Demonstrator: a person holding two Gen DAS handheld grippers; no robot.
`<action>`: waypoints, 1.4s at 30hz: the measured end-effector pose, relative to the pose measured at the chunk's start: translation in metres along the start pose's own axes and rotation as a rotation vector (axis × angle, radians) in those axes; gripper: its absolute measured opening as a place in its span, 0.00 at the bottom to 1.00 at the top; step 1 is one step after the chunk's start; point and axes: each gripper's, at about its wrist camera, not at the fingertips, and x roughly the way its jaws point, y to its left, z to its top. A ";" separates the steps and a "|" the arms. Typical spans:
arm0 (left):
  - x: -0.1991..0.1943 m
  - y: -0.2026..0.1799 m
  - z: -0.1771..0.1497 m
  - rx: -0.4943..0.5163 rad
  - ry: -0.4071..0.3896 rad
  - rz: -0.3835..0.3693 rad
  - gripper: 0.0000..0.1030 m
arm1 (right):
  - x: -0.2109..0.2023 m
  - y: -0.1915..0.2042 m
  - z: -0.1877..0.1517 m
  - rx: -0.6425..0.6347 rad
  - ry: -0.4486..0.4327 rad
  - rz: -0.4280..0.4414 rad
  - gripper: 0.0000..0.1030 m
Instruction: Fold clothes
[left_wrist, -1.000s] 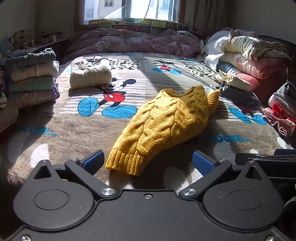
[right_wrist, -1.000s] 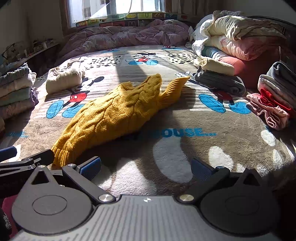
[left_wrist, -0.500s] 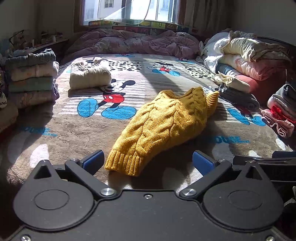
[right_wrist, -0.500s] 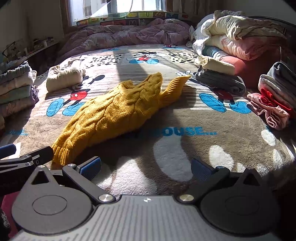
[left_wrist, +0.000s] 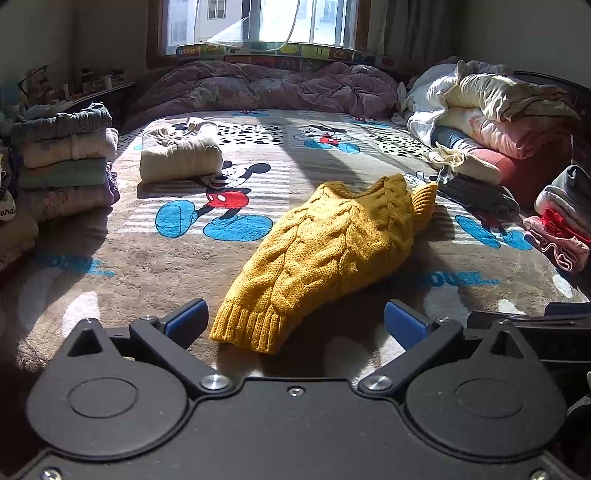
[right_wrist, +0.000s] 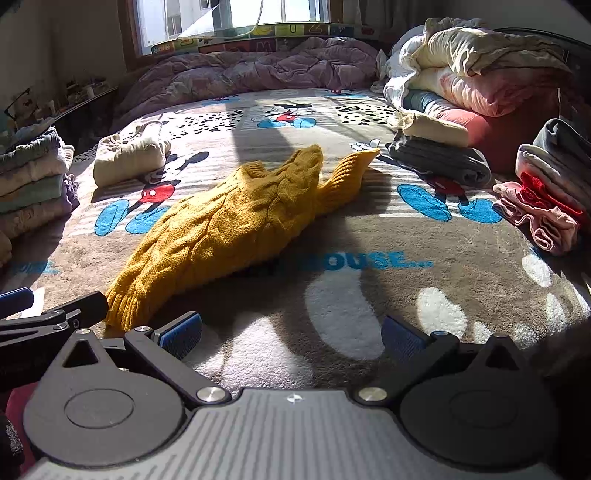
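A yellow cable-knit sweater (left_wrist: 325, 254) lies folded lengthwise on the Mickey Mouse blanket (left_wrist: 166, 266), its ribbed hem toward me and one sleeve cuff (left_wrist: 424, 197) sticking out at the far end. It also shows in the right wrist view (right_wrist: 229, 229). My left gripper (left_wrist: 295, 321) is open and empty, its blue pads on either side of the hem. My right gripper (right_wrist: 291, 332) is open and empty over bare blanket, to the right of the hem. The left gripper's fingers (right_wrist: 55, 314) show at the left edge of the right wrist view.
A folded cream garment (left_wrist: 177, 155) lies at the far left of the bed. A stack of folded clothes (left_wrist: 62, 158) stands at the left edge. Piled bedding (left_wrist: 491, 110) and folded clothes (right_wrist: 546, 188) line the right side. A purple quilt (left_wrist: 266, 88) lies at the back.
Both grippers have drifted slightly back from the sweater. The sweater has not moved and both grippers stay open.
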 end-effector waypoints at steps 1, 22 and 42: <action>0.001 0.000 0.000 -0.001 0.000 0.000 1.00 | 0.001 0.000 0.000 0.000 0.002 0.002 0.99; 0.060 0.004 0.010 -0.003 0.023 -0.078 1.00 | 0.058 -0.031 0.007 0.192 -0.030 0.200 0.99; 0.178 0.001 0.098 0.032 0.136 -0.183 0.99 | 0.196 -0.072 0.106 0.242 -0.131 0.232 0.99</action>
